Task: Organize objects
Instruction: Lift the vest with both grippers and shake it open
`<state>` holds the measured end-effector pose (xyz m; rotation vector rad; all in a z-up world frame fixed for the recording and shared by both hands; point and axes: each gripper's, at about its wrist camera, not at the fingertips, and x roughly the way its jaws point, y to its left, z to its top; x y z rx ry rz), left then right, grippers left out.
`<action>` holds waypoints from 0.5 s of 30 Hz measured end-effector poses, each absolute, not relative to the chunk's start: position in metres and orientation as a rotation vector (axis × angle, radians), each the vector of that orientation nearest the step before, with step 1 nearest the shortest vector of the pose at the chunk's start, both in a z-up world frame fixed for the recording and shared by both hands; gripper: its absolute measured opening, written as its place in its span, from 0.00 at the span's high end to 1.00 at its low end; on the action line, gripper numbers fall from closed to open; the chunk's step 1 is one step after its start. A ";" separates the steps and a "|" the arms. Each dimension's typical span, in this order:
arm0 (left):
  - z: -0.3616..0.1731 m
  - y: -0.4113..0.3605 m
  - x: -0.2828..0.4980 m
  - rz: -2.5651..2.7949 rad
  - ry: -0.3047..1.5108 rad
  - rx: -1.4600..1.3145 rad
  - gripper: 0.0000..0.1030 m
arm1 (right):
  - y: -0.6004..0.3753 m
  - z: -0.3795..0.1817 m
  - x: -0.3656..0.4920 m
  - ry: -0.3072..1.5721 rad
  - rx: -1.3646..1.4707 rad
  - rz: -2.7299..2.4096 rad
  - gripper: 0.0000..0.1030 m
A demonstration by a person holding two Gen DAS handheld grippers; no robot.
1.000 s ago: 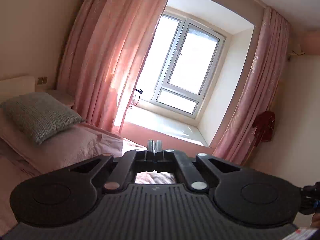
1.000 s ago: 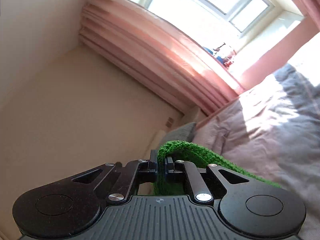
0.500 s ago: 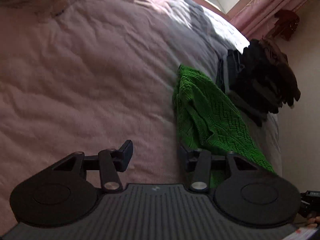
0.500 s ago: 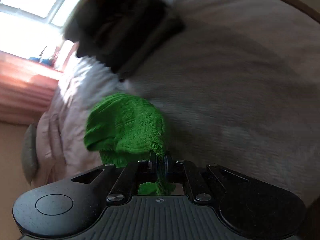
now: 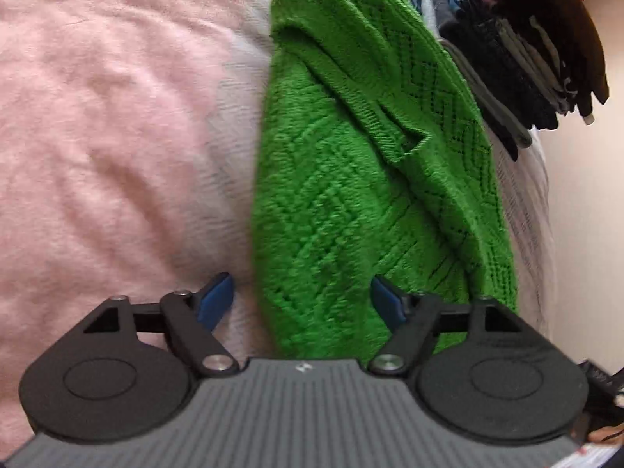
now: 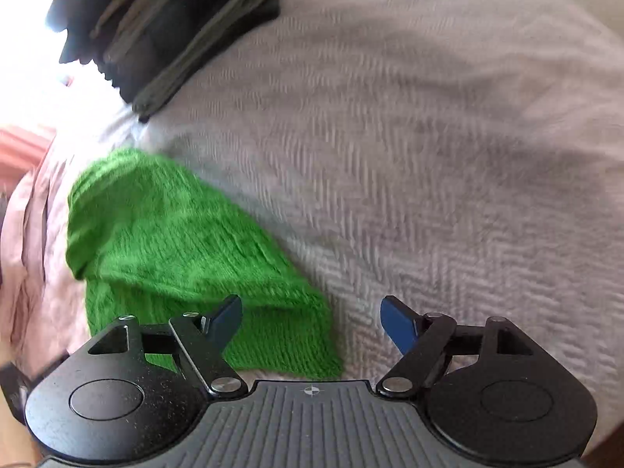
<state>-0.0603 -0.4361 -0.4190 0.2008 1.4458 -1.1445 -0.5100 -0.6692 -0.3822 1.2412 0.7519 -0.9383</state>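
Note:
A green knitted garment (image 5: 351, 179) lies folded on the bed. In the left wrist view it fills the middle and reaches down between my fingers. My left gripper (image 5: 302, 300) is open, its jaws wide apart just above the garment's near end. In the right wrist view the green garment (image 6: 175, 241) lies at the lower left. My right gripper (image 6: 312, 321) is open and empty, its left fingertip (image 6: 224, 319) over the garment's corner, its right one over bare bedding.
A stack of dark folded clothes (image 5: 526, 46) sits on the bed beyond the garment; it also shows in the right wrist view (image 6: 163, 27). The bed has a pink cover (image 5: 97, 117) and a pale woven blanket (image 6: 429, 156). A cream wall (image 5: 585, 195) borders the bed.
My right gripper has opened and let go of the green garment, which now lies on the bed. My left gripper has opened wider and come down close over the garment.

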 end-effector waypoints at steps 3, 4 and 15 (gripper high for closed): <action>-0.419 -0.443 -0.071 -1.189 1.426 0.254 0.80 | -0.666 -0.412 -0.505 0.717 1.251 -0.904 0.27; -0.418 -0.444 -0.071 -1.187 1.427 0.260 0.86 | -0.665 -0.415 -0.502 0.679 1.254 -0.879 0.43; -0.208 -0.392 -0.022 -1.301 1.058 0.035 0.92 | -0.645 -0.237 -0.467 0.408 1.153 -0.326 0.97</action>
